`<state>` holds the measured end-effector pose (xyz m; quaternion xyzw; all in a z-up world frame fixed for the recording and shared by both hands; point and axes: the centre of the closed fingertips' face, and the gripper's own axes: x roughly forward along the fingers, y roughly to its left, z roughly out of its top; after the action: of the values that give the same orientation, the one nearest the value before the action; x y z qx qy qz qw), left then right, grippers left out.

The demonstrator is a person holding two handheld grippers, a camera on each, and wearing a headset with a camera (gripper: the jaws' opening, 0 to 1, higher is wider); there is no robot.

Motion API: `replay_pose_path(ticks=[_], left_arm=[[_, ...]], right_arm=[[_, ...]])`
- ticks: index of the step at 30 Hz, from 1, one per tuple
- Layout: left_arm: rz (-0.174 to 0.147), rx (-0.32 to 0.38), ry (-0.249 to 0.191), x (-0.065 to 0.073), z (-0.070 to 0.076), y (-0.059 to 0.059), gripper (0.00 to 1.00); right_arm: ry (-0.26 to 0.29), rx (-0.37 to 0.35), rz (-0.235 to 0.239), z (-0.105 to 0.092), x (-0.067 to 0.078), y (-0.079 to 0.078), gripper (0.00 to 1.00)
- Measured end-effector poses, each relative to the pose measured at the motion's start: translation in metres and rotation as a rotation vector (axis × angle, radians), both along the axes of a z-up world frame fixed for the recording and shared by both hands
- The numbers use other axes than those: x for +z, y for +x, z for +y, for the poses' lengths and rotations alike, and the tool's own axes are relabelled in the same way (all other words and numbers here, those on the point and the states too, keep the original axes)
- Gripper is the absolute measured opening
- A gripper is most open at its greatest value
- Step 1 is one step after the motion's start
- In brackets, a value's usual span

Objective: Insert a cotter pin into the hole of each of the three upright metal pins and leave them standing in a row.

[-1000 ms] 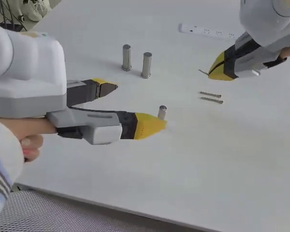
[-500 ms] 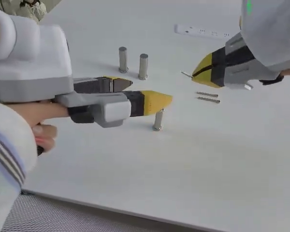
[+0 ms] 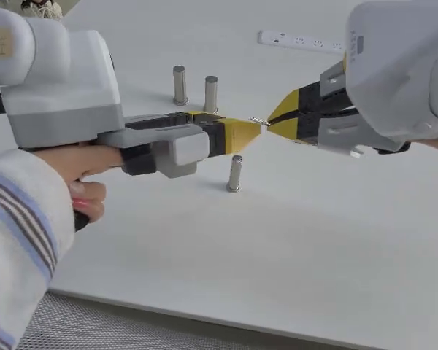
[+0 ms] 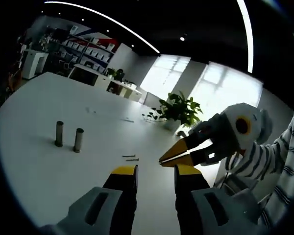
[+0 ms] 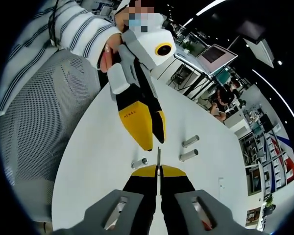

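Three upright metal pins stand on the white table: two side by side at the back [image 3: 179, 85] [image 3: 211, 93] and one nearer [image 3: 235, 173]. My left gripper [image 3: 241, 127] hovers above the near pin, open, with nothing between its fingers [image 4: 125, 172]. My right gripper [image 3: 271, 122] is shut on a thin cotter pin [image 5: 158, 159] whose tip [image 3: 257, 121] points at the left gripper's yellow tips and almost touches them. Two loose cotter pins [image 4: 130, 157] lie on the table beyond the upright pins [image 4: 59, 133].
A white power strip [image 3: 299, 42] lies at the far side of the table. The table's front edge [image 3: 204, 313] runs along the bottom, with grey mesh [image 3: 95, 332] below it. A striped sleeve [image 3: 14, 240] holds the left gripper.
The left gripper has risen from beside the near pin and moved right. The right gripper has carried its cotter pin leftward until the two grippers' tips nearly meet.
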<state>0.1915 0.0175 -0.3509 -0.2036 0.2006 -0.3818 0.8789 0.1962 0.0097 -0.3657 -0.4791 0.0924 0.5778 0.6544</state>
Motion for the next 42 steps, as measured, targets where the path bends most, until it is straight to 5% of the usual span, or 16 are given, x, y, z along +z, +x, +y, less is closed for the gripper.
replay_pose_path(ticks=[20,29,42], left_arm=[[0.038,-0.042,-0.023,-0.006,0.005,0.002,0.0],[0.066,-0.052,-0.045,-0.004,0.003,-0.003,0.0],[0.089,-0.067,-0.01,-0.006,-0.001,-0.011,0.0]], right_arm=[[-0.003,0.022,-0.029,0.01,0.003,-0.011,0.0],[0.002,0.029,-0.032,0.012,0.006,-0.014,0.0],[0.004,0.022,-0.023,0.012,0.003,-0.019,0.0]])
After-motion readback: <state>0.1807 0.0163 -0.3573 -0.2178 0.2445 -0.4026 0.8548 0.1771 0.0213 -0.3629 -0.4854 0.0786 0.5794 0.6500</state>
